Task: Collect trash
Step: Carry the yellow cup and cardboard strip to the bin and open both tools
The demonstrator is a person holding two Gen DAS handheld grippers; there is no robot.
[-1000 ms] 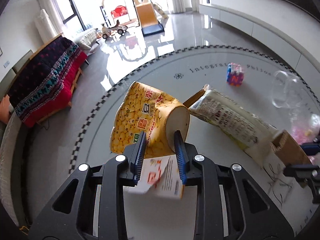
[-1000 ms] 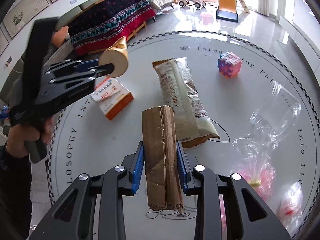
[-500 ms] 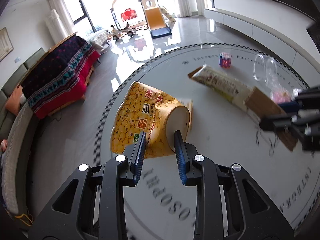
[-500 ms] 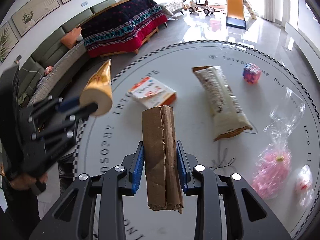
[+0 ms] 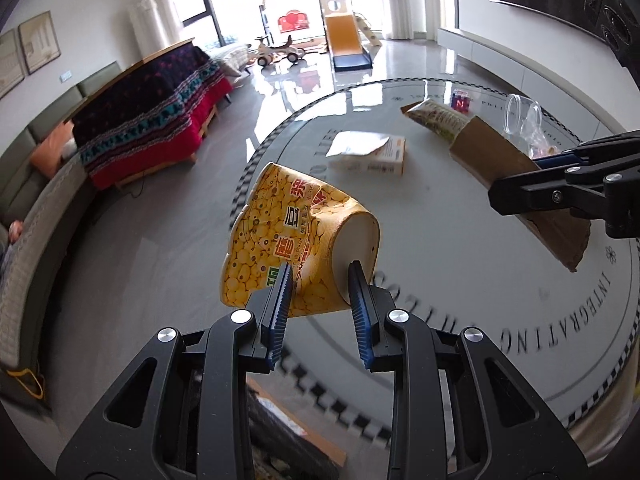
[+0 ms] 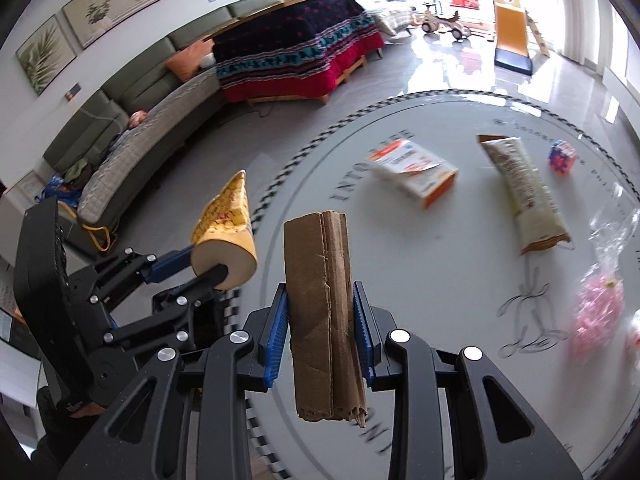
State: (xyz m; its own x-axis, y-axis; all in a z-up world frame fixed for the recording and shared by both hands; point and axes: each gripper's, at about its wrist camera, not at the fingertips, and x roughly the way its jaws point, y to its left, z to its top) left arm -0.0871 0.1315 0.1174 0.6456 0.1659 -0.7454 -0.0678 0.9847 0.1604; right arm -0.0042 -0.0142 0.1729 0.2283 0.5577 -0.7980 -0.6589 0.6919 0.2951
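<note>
Both hands have pulled back off the round table (image 6: 460,248) toward its near edge. A second ago the left gripper (image 5: 320,304) hung over the orange-and-white box (image 5: 370,156); now that box sits well up the table from it. Left gripper pinches the crushed yellow cup (image 5: 296,240), which hangs over the table's checkered edge. Right gripper (image 6: 320,320) clamps the folded cardboard (image 6: 322,308), just inside the same edge. Looks like a carry to a bin, but no bin clearly visible. Still on the table: box, long snack packet (image 6: 524,196), cellophane bag (image 6: 600,304), so more trips needed.
</note>
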